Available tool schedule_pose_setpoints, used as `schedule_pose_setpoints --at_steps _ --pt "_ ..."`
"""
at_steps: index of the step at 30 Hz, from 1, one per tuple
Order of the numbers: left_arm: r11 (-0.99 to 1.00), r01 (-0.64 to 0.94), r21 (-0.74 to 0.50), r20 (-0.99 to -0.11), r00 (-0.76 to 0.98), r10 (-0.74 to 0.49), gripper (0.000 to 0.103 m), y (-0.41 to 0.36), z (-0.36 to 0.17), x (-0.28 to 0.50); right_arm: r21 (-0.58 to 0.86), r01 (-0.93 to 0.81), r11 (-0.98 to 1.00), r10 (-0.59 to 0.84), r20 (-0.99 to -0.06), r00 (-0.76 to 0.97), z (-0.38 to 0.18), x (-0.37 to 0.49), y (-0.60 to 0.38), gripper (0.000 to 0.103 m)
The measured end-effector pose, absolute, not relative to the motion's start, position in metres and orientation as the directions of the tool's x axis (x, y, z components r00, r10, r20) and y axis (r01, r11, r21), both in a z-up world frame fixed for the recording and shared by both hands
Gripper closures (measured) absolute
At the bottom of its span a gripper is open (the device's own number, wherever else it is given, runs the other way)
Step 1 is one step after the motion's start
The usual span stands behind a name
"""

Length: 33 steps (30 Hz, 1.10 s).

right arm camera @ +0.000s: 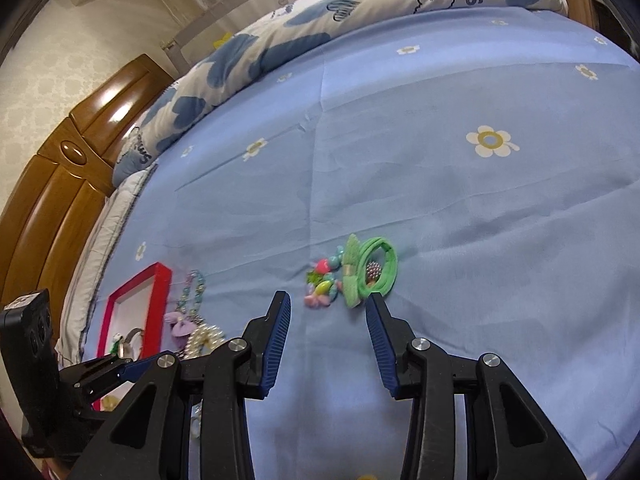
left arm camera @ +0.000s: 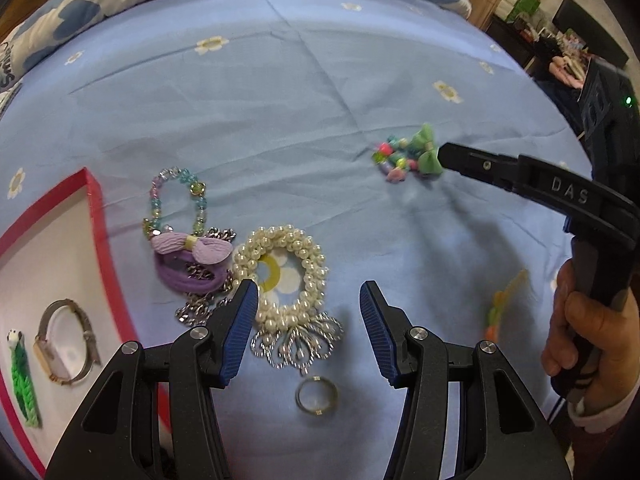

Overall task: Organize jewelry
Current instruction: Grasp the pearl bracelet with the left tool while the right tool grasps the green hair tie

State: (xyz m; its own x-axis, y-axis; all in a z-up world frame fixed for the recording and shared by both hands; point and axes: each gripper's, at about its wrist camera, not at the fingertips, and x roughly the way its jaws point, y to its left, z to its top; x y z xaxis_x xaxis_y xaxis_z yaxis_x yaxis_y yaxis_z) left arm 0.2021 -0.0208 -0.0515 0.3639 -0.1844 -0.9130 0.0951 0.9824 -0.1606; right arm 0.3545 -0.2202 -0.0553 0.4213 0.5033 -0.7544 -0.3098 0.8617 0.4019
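Jewelry lies on a blue flowered bedsheet [left arm camera: 280, 92]. My left gripper [left arm camera: 308, 292] is open above a pearl bracelet [left arm camera: 280, 272], with a silver ring [left arm camera: 316, 396] below it. A purple bow hair tie [left arm camera: 192, 256], a silver chain [left arm camera: 196, 312] and a pastel bead bracelet [left arm camera: 180, 196] lie to its left. A red-edged box [left arm camera: 100, 240] at far left holds a watch [left arm camera: 64, 340] and a green band [left arm camera: 24, 380]. My right gripper [right arm camera: 328, 304] is open just short of a green bow hair tie [right arm camera: 368, 270] and colourful beads [right arm camera: 322, 284].
A folded blue and white quilt [right arm camera: 320, 12] lies along the far side of the bed. A wooden headboard [right arm camera: 60, 184] stands at the left. A small orange and green item [left arm camera: 504, 308] lies on the sheet at the right. Dark furniture [left arm camera: 580, 52] stands beyond the bed.
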Motion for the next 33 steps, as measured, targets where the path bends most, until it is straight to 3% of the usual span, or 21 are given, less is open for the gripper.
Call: schedule_pose_setpoints --at_steps 4,6,7,8,10,22,33 --pt "0.985 0.102 -0.138 -0.921 0.353 -0.166 0.066 -0.024 -0.06 0.207 0.383 -0.311 0.87 0.487 -0.768 0.417 -0.064 0.365 -0.213 0.065" --pt "0.983 0.107 -0.151 -0.925 0.335 -0.179 0.091 -0.024 -0.063 0.208 0.367 -0.313 0.876 0.473 -0.778 0.413 -0.069 0.369 -0.211 0.077" --pt "0.981 0.1 -0.166 -0.925 0.328 -0.19 0.091 -0.022 -0.065 0.208 0.348 -0.313 0.884 0.456 -0.788 0.413 -0.071 0.37 -0.209 0.089" --pt "0.98 0.097 -0.173 -0.923 0.33 -0.195 0.091 -0.021 -0.065 0.209 0.333 -0.313 0.889 0.443 -0.795 0.413 -0.073 0.37 -0.208 0.093" --pt "0.978 0.095 -0.186 -0.917 0.342 -0.208 0.093 -0.019 -0.062 0.206 0.332 -0.314 0.889 0.444 -0.791 0.421 -0.072 0.368 -0.212 0.095" --pt "0.948 0.065 -0.311 -0.85 0.427 -0.308 0.094 0.007 -0.018 0.169 0.399 -0.34 0.852 0.52 -0.721 0.457 -0.039 0.334 -0.228 0.097" --pt "0.937 0.004 -0.35 -0.809 0.503 -0.304 0.094 0.04 0.013 0.135 0.476 -0.401 0.782 0.618 -0.673 0.407 -0.02 0.286 -0.207 0.097"
